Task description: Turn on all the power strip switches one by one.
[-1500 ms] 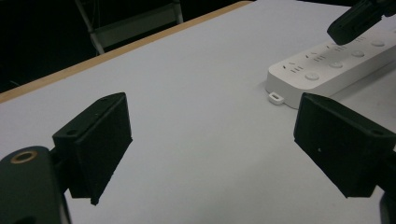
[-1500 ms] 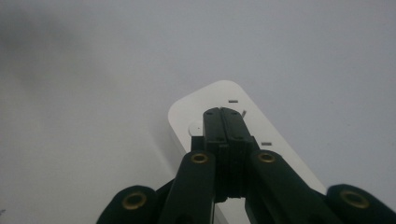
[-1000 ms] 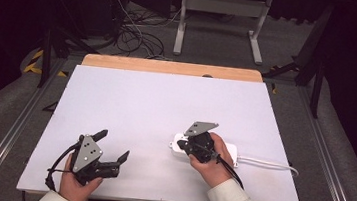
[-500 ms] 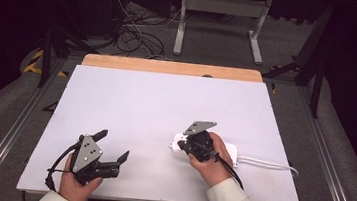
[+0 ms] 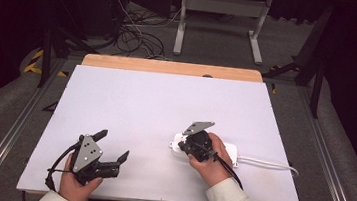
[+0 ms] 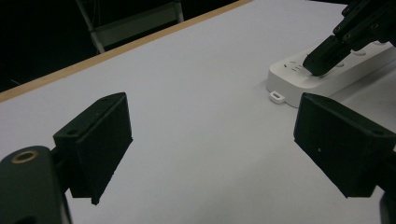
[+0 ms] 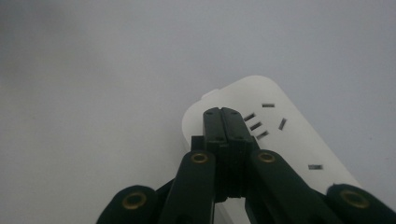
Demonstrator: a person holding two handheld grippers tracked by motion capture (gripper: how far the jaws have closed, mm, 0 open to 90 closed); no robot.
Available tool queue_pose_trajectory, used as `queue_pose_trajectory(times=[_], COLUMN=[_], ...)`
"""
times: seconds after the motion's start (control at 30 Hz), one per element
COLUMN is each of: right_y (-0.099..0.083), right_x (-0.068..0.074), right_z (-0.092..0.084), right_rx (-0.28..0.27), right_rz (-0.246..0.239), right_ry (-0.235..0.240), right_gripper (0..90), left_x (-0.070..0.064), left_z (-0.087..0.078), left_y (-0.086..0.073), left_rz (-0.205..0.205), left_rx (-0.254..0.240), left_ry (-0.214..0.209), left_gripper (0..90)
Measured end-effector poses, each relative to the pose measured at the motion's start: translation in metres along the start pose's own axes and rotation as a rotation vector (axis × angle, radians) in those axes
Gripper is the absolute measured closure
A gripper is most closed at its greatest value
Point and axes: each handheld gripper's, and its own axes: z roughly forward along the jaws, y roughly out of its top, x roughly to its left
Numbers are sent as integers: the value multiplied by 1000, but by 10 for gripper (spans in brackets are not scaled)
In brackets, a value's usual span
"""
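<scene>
Nothing of note has moved since the earlier frames: both hands and the power strip sit where they were, the right tool perhaps a shade lower on the strip.

Left tool [image 5: 112,150], lower left of the high view, rests near the front edge of the table [image 5: 131,100]. Its jaws stand wide apart with nothing between them; its own camera confirms bare white surface in the gap.

Right tool [image 5: 193,145], centre-right of the high view, has its jaws pressed flat together, gripping nothing. The closed tip bears down on the near end of the white power strip [image 5: 229,149], beside a cluster of socket slots. Whether it presses a switch cannot be told, since the tip covers that spot. In the left gripper view the same tip [image 6: 317,65] touches the strip's top face.

The strip lies flat at centre-right of the table, its white cord [image 5: 265,163] trailing toward the right edge.

Judged step: a push on the strip's end, likely a button. The next move would call for lifting the tip straight off without dragging the strip.

No containers are present.
</scene>
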Motion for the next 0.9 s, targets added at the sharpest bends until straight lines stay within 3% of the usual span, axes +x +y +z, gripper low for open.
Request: queue_pose_trajectory(times=[0.5, 0.9], right_y=[0, -1], right_x=[-1, 2], right_z=[3, 4], right_rx=[15, 18], right_rz=[18, 33], right_ry=[7, -21], right_gripper=[900, 900], left_x=[-2, -2], left_z=[1, 2], left_y=[0, 0], left_rz=[5, 9], left_rx=[9, 14], left_ry=[1, 5], left_gripper=[117, 117])
